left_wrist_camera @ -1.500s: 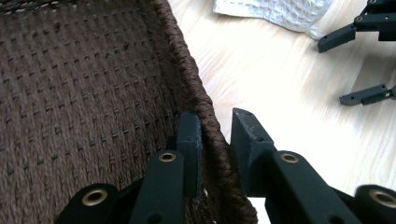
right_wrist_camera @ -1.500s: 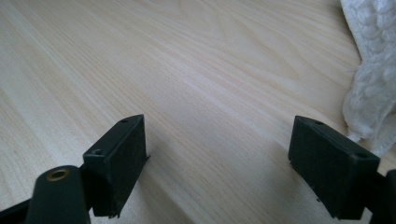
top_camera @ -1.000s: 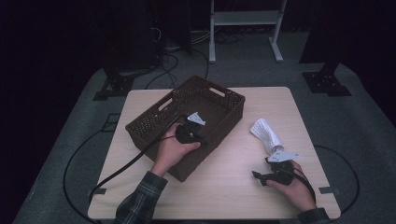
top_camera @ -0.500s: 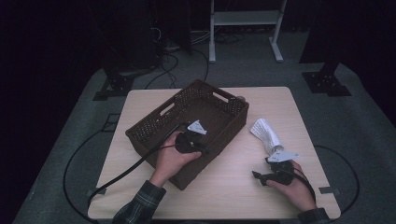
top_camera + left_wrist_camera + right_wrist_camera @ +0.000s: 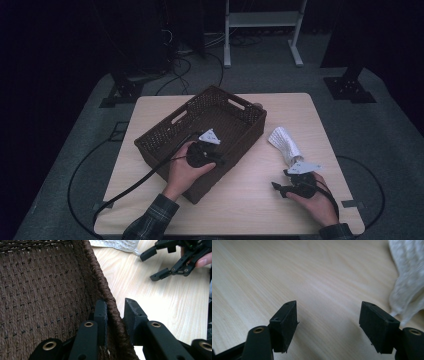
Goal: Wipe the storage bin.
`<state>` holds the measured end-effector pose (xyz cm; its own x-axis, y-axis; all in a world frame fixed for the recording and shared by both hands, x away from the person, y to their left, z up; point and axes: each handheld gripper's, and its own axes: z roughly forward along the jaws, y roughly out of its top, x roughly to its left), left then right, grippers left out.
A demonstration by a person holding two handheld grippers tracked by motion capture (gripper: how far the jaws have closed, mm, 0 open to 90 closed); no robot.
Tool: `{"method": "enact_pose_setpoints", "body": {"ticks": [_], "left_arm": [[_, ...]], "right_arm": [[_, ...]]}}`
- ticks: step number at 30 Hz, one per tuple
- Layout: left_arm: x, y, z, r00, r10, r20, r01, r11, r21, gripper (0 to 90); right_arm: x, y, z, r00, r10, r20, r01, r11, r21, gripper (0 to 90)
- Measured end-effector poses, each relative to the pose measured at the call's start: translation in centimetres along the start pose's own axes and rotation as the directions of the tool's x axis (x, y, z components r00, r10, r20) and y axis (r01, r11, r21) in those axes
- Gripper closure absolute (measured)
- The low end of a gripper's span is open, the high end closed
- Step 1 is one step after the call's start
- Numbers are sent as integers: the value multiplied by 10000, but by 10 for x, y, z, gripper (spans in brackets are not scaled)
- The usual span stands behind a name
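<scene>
right gripper [image 5: 281,189] nearest, jaws wide with nothing between, just closing a little, resting off the cloth [image 5: 285,144] | left gripper [image 5: 216,159] clamps basket [image 5: 150,145] rim, probably to drag it | basket mid-table

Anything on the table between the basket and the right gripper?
No. In the high view the stretch of table between the basket and the right gripper is bare wood; the white cloth lies off to the side.
</scene>
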<state>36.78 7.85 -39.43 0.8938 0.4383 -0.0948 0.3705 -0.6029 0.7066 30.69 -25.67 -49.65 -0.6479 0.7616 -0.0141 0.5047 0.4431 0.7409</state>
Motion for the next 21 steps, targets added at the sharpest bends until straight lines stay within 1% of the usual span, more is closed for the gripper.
{"method": "enact_pose_setpoints", "body": {"ticks": [1,2,3,6,7,8,11,12,14,15,16,17,18,21], "left_arm": [[0,0,0,10000,-13,19,13,10000,-18,720],[0,0,0,10000,-23,36,24,10000,-35,720],[1,0,0,10000,-38,46,38,10000,-35,716],[1,0,0,10000,-37,51,37,10000,-52,713],[1,0,0,10000,-37,51,37,10000,-52,713],[1,0,0,10000,-23,83,23,10000,-19,712],[0,0,1,9999,-72,95,73,9999,-78,703],[0,0,1,9999,-72,95,73,9999,-78,700],[1,0,1,10000,-41,86,42,10000,-65,700],[1,0,1,9999,-45,99,46,10000,-58,699],[1,0,0,9999,-11,112,12,10000,-32,697],[1,0,0,9999,-11,112,12,10000,-32,691],[1,0,1,9998,-98,151,99,9999,-74,688],[1,0,0,9998,-67,182,68,10000,-33,684]], "right_arm": [[0,2,-3,10000,12,20,-12,9999,-158,308],[0,2,-3,10000,12,20,-12,9999,-158,308],[0,5,-11,9998,209,65,-205,9981,-575,314],[-2,12,-23,9992,316,240,-289,9940,-1053,315],[-2,12,-23,9992,316,240,-289,9940,-1053,315],[-4,17,-29,9990,289,339,-246,9923,-1218,316],[-8,26,-38,9983,445,376,-384,9880,-1498,316],[-8,26,-38,9983,445,376,-384,9880,-1498,316],[-13,32,-42,9973,461,579,-359,9855,-1658,315],[-19,38,-44,9956,607,707,-469,9820,-1827,311],[-22,41,-45,9947,632,814,-472,9817,-1847,308],[-22,41,-45,9947,632,814,-472,9817,-1847,308],[-30,45,-46,9924,788,941,-597,9797,-1915,300],[-43,48,-42,9878,983,1209,-750,9800,-1842,292]]}}
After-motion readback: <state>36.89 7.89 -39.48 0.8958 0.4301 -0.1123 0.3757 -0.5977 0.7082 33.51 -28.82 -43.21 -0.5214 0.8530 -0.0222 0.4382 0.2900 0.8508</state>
